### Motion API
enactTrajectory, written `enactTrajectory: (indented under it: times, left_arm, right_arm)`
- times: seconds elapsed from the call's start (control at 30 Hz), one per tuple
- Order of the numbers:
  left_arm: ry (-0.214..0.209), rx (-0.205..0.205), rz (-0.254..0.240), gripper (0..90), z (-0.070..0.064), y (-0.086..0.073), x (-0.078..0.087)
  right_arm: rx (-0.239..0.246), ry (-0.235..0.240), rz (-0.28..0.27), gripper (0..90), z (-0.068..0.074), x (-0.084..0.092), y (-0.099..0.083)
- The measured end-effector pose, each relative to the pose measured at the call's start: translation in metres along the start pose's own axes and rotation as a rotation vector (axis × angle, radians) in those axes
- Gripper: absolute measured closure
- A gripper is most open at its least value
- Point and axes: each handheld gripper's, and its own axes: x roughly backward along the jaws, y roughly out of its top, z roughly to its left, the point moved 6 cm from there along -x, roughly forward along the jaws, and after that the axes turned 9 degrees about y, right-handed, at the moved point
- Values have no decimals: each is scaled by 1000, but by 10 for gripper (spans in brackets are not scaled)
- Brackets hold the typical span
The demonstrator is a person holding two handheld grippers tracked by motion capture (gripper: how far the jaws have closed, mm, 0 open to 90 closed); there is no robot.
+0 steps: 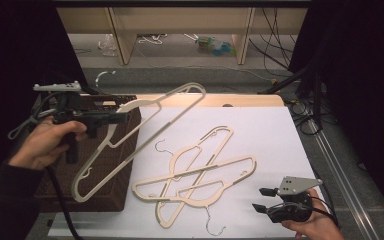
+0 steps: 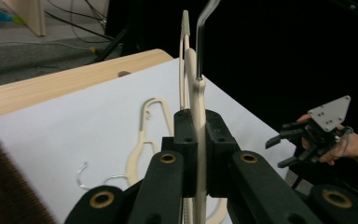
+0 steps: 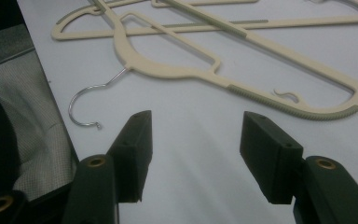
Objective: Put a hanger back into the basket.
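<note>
Left gripper [image 2: 198,154] clamped tight on a cream hanger [image 2: 196,100], edge-on to the camera

The black fingers [image 2: 185,140] pinch the hanger's flat body from both sides, and its metal hook [image 2: 201,32] pokes up toward the top of the shot. Below sits the white surface [image 2: 88,126] with another cream hanger [image 2: 144,140] lying flat, its wire hook [image 2: 86,175] near the bottom left. Off to the right, a hand holds the other gripper [image 2: 279,149] with its grey plate [image 2: 330,113], fingers apart.

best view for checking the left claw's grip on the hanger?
Left gripper view: the left claw is shut on the lifted hanger, pads against both faces of the edge-on frame. The high view shows that hanger whole, raised over the brown basket, but the contact is small. The right gripper view offers nothing on it.
</note>
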Motion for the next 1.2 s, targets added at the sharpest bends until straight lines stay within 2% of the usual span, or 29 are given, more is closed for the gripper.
enactTrajectory:
  times: [0.03, 0.07, 0.1, 0.2, 0.27, 0.33, 0.4, 0.43, 0.53, 0.57, 0.63, 0.87, 0.97, 1.13, 1.17, 1.2]
  left_arm:
    - [7, 2, -4, 854, 7, 1, 5]
    - [7, 2, -4, 854, 7, 1, 5]
    - [30, 25, -25, 854, 21, 3, 14]
    - [51, 54, -51, 854, 40, 6, 27]
    - [54, 54, -59, 855, 45, 6, 31]
    - [60, 58, -70, 854, 59, 6, 39]
    - [63, 48, -68, 854, 63, 6, 40]
    - [72, 34, -52, 854, 71, 2, 41]
    - [81, 35, -34, 854, 82, -3, 39]
    - [81, 35, -34, 855, 82, -3, 39]
    - [93, 43, -22, 855, 94, -6, 37]
    - [97, 54, -15, 854, 116, -12, 39]
    - [105, 59, -16, 854, 129, -18, 45]
    - [115, 62, -20, 854, 141, -26, 53]
    - [128, 77, -16, 854, 148, -31, 57]
    - [128, 77, -16, 854, 148, -31, 57]
  right_arm:
    - [1, 1, -1, 443, 0, 0, 0]
    - [0, 1, -3, 435, 0, 0, 0]
    - [-4, -1, -5, 424, 0, -1, 0]
    - [-9, -8, -11, 405, -1, -1, 1]
    - [-7, -7, -10, 403, -1, -1, 0]
    - [-10, -9, -13, 402, -1, -1, 1]
    - [0, -12, -15, 402, -2, -1, 1]
    - [0, -8, -11, 402, -2, -2, 1]
    - [-4, -2, -8, 402, 0, -2, 1]
    - [-5, 0, -6, 403, 0, -2, 1]
    - [4, -4, -7, 403, -1, -3, 1]
    - [2, -4, -6, 403, -1, -3, 0]
    - [3, 0, -4, 403, -1, -3, -1]
    - [10, 3, -5, 401, -1, -4, 0]
    - [9, 2, -10, 399, -1, -3, 1]
    - [9, 2, -10, 399, -1, -3, 1]
